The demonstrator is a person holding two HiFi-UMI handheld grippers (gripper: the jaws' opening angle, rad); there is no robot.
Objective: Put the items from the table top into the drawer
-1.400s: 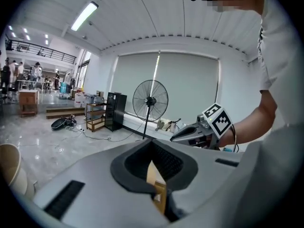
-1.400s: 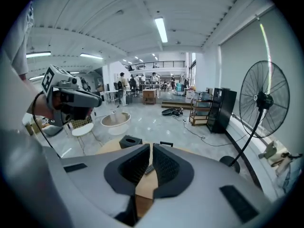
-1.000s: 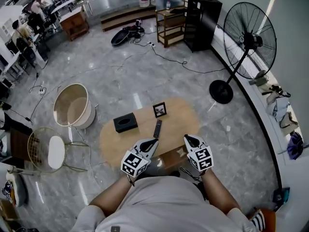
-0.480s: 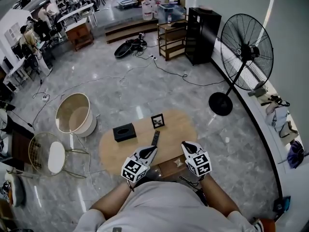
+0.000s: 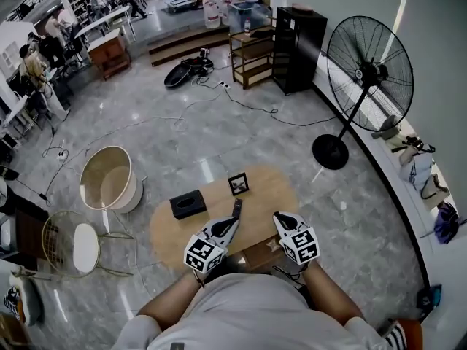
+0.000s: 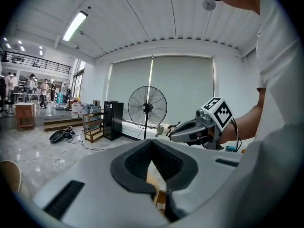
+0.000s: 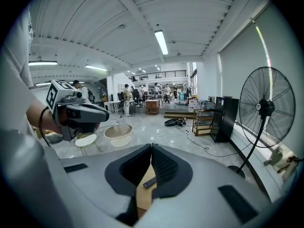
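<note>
An oval wooden table (image 5: 270, 188) bears a black tissue box (image 5: 188, 205), a small picture frame (image 5: 238, 184) and a black remote (image 5: 236, 209). My left gripper (image 5: 230, 224) hangs over the table's near edge, just short of the remote, jaws shut and empty. My right gripper (image 5: 281, 218) is level with it to the right, also shut on nothing. Between and below them shows a brown open drawer (image 5: 257, 251). In the right gripper view the remote (image 7: 149, 182) lies on the table (image 7: 141, 196) beyond the closed jaws (image 7: 151, 147). The left gripper view shows its tips (image 6: 152, 141) meeting.
A tall standing fan (image 5: 368, 71) is at the right. A round cream tub (image 5: 107, 177) and a wire chair with a white seat (image 5: 73, 243) stand left of the table. Cables, a black cabinet (image 5: 298, 39) and a wooden shelf (image 5: 252, 46) lie farther back.
Both grippers have edged a little toward the table, the left tip closing in on the remote. Their jaws stay shut and the table items have not moved.
</note>
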